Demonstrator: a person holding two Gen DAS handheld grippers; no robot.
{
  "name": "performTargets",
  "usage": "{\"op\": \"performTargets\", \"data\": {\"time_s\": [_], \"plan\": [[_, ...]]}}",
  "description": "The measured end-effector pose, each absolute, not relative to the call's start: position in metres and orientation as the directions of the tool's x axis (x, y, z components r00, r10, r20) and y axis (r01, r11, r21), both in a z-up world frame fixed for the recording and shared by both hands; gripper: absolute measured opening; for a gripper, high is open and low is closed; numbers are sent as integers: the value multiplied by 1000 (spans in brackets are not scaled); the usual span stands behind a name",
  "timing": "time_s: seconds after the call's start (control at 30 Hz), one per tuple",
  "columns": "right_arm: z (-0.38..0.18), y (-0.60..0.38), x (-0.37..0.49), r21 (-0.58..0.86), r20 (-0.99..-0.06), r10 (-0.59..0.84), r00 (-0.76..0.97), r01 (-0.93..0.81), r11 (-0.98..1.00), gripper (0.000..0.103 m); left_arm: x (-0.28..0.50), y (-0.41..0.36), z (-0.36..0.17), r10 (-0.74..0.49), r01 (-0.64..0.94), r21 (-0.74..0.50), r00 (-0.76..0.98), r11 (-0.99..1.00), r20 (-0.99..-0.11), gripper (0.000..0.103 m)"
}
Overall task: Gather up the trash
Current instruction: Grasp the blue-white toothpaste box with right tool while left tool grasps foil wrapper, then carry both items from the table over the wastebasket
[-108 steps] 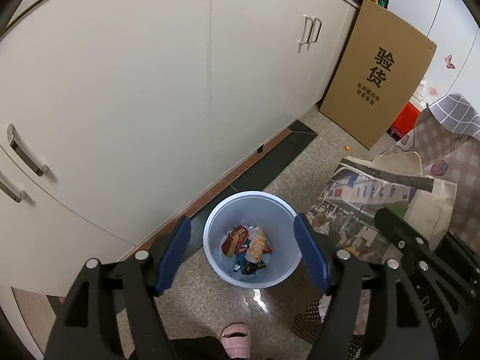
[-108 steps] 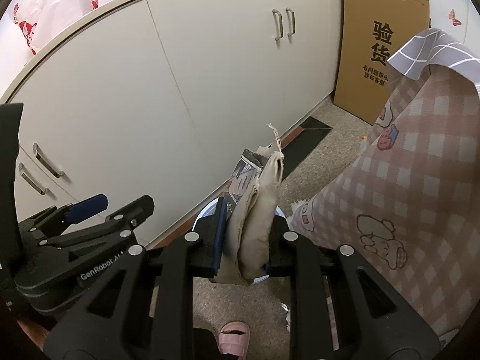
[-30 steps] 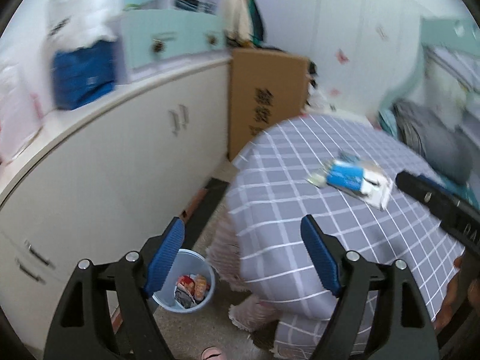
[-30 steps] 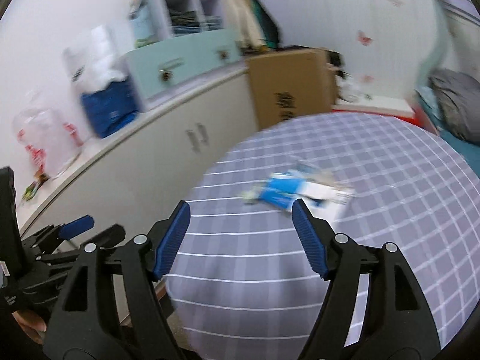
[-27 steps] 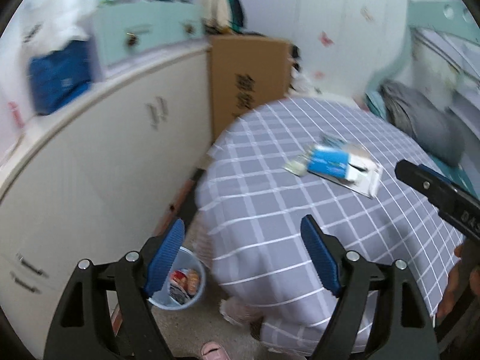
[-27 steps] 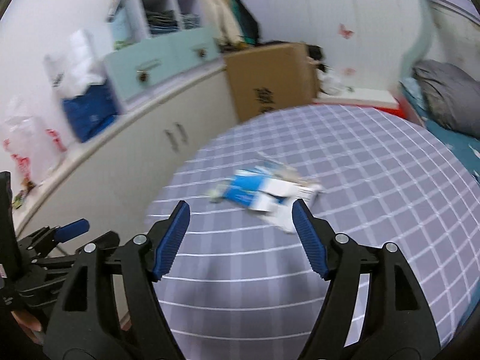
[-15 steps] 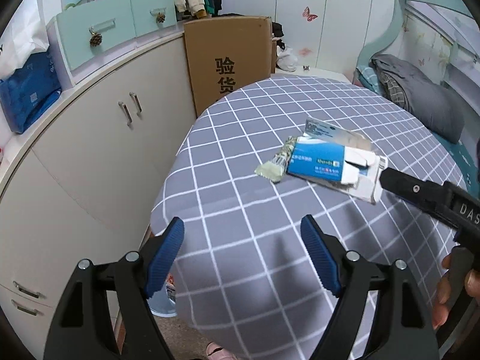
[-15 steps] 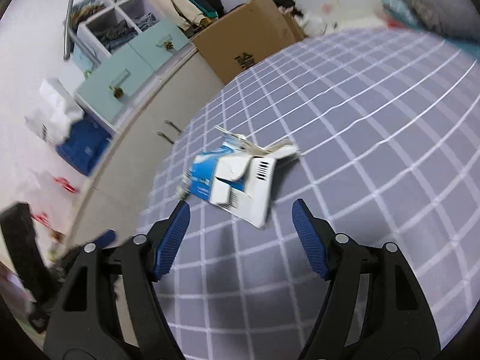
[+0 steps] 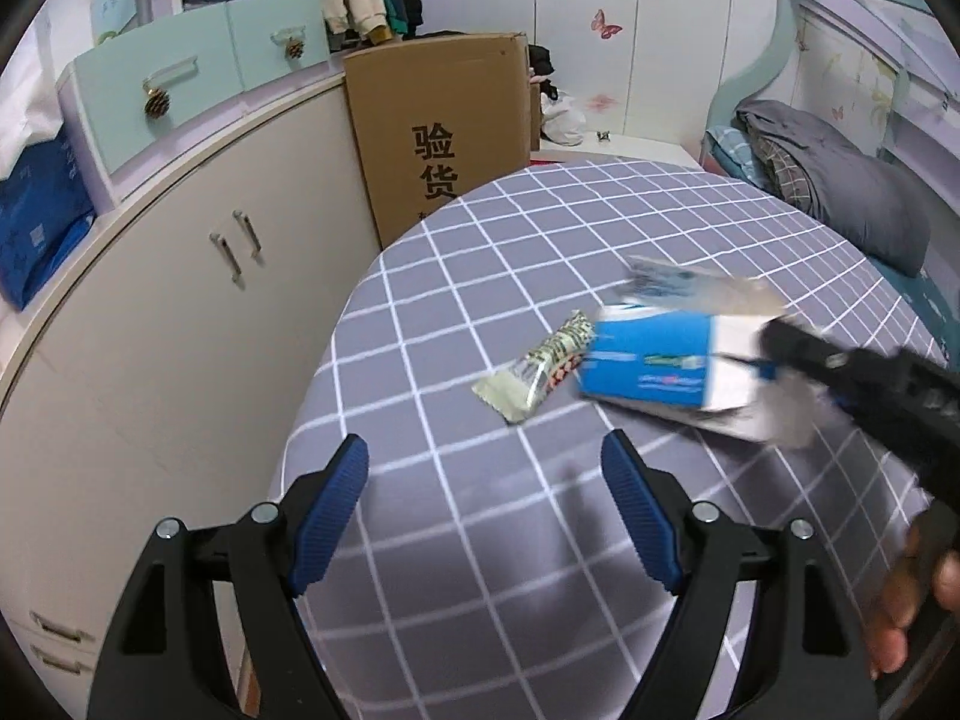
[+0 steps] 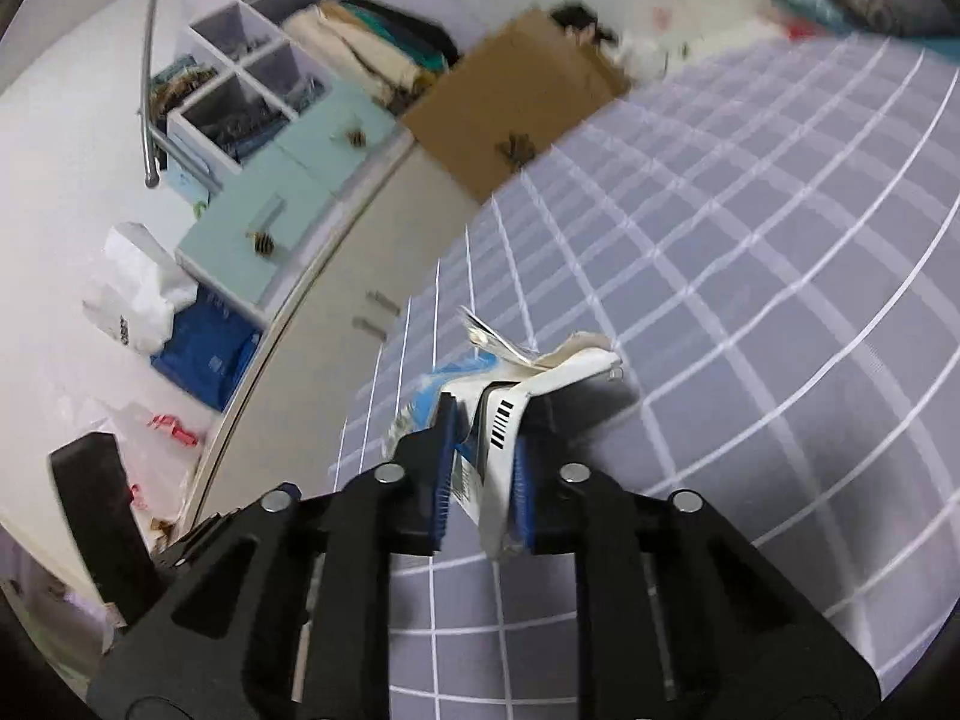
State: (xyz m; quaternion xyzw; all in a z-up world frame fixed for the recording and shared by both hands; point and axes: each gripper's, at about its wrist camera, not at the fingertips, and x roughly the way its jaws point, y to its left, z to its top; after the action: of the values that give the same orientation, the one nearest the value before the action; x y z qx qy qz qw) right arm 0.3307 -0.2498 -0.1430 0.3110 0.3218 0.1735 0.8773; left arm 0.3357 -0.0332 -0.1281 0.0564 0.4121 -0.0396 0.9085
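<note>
A flattened blue and white carton [image 9: 654, 369] lies on the table's grey checked cloth [image 9: 480, 276], on top of other flat paper. A crinkled snack wrapper [image 9: 540, 369] rests just left of it. My right gripper [image 10: 483, 471] is rolled on its side, and its jaws are closing with the carton [image 10: 501, 420] between the blue pads, which press on its white end. In the left wrist view the right gripper [image 9: 774, 354] comes in from the right onto that end. My left gripper [image 9: 483, 480] hovers open above the cloth, short of the wrapper, holding nothing.
White cabinets [image 9: 180, 312] run along the left, close to the table's edge. A tall cardboard box [image 9: 438, 132] stands behind the table. A bed with a grey blanket [image 9: 840, 180] lies at the far right. A person's hand [image 9: 912, 600] holds the right gripper.
My right gripper has rolled, dropped to the carton and closed its jaws on it. The left gripper swung from the bin by the cabinets to over the table, and the bin has left view.
</note>
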Motion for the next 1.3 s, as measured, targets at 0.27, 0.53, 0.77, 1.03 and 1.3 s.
{"op": "performTargets", "data": {"time_s": [0.27, 0.53, 0.77, 1.03, 1.3], "plan": [[-115, -243, 315, 452, -425, 289, 858, -76, 889, 8, 367, -51, -136, -39, 164, 95, 666, 982, -745, 78], [-110, -230, 317, 386, -424, 271, 864, -98, 917, 8, 386, -59, -150, -73, 211, 75, 616, 975, -785, 40], [-108, -223, 312, 360, -421, 277, 864, -121, 925, 7, 372, -47, -146, -128, 207, 3, 615, 978, -778, 19], [-94, -196, 299, 338, -407, 304, 861, -168, 926, 7, 329, -4, -131, -99, 92, -50, 684, 995, -723, 19], [-76, -143, 277, 326, -386, 395, 834, -277, 904, 7, 272, 54, -119, -11, -29, -49, 745, 998, -667, 18]]}}
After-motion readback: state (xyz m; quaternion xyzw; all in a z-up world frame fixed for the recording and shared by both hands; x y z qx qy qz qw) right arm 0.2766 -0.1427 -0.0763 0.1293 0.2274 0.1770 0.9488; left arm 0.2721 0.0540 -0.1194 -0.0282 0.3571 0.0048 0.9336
